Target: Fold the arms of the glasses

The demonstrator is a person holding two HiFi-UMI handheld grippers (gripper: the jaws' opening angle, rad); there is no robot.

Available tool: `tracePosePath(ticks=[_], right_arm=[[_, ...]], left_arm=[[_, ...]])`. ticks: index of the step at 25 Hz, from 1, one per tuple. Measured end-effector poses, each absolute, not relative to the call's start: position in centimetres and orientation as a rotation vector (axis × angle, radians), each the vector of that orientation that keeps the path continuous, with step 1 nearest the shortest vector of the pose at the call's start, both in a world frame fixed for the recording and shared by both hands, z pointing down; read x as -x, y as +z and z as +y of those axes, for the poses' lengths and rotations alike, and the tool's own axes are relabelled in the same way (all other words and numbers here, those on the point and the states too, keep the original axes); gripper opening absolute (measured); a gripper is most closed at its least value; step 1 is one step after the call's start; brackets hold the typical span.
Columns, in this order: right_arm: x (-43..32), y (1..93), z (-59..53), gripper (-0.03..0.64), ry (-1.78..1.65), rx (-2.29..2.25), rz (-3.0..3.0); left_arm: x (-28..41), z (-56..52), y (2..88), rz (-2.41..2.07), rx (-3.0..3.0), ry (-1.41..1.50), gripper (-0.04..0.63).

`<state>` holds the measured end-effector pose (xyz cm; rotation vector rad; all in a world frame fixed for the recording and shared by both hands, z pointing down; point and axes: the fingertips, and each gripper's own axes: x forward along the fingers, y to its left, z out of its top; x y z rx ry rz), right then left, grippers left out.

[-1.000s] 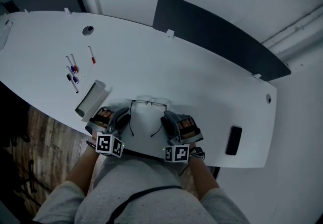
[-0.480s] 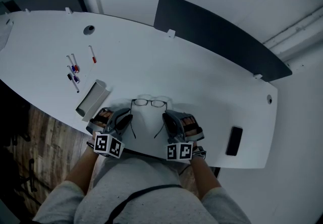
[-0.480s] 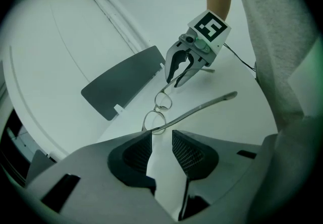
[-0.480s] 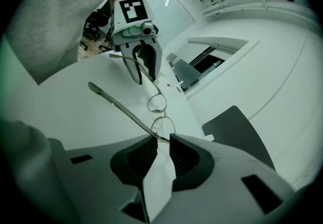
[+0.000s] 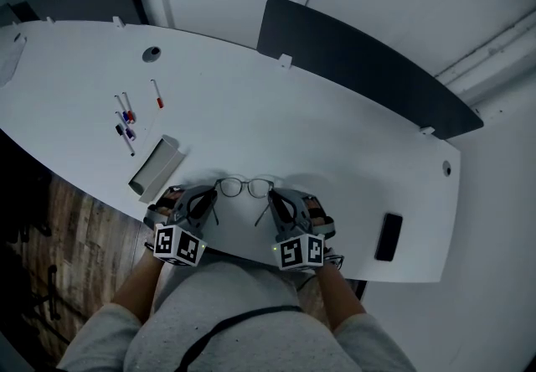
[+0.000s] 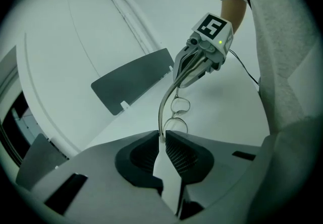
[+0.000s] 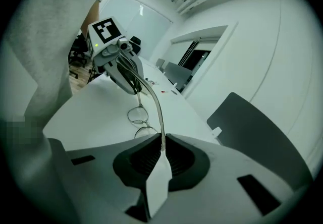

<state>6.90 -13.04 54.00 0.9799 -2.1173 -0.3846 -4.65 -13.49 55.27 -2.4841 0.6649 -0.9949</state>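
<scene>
Inside just-closed left tongs (image 6: 162, 137), right tongs (image 7: 162, 140) — glasses (image 5: 244, 187) arm tips, hidden.

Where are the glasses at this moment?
In the head view, the glasses are by the table's near edge, between the left gripper and right gripper, whose jaws have just closed on one arm each; a grey tray lies left of them.

Thin, dark wire-framed glasses (image 5: 232, 187) with two round clear lenses. Close to the table's (image 5: 335, 136) near edge, roughly midway along it, lenses turned toward the far edge. Arms unfolded, both running back toward the near edge. Left arm's tip pinched in the left gripper (image 6: 161, 135), right arm's in the right gripper (image 7: 163, 140), both pairs of jaws just closed onto them.
</scene>
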Motion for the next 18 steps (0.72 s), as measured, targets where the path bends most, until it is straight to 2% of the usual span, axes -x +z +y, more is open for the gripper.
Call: tracePosePath(ticks=[7,18], right_arm=[[-6.1,53.9,-12.6,0.04,-0.101,-0.981,-2.24],[-5.9,54.3,-12.9,0.041,0.148,-1.026,-2.313]], left_arm=[[5.5,-13.5,54.9,0.723,2.569,-0.991,0.041],[5.9,-13.7,55.4,0.737,2.698,-1.024,0.041]])
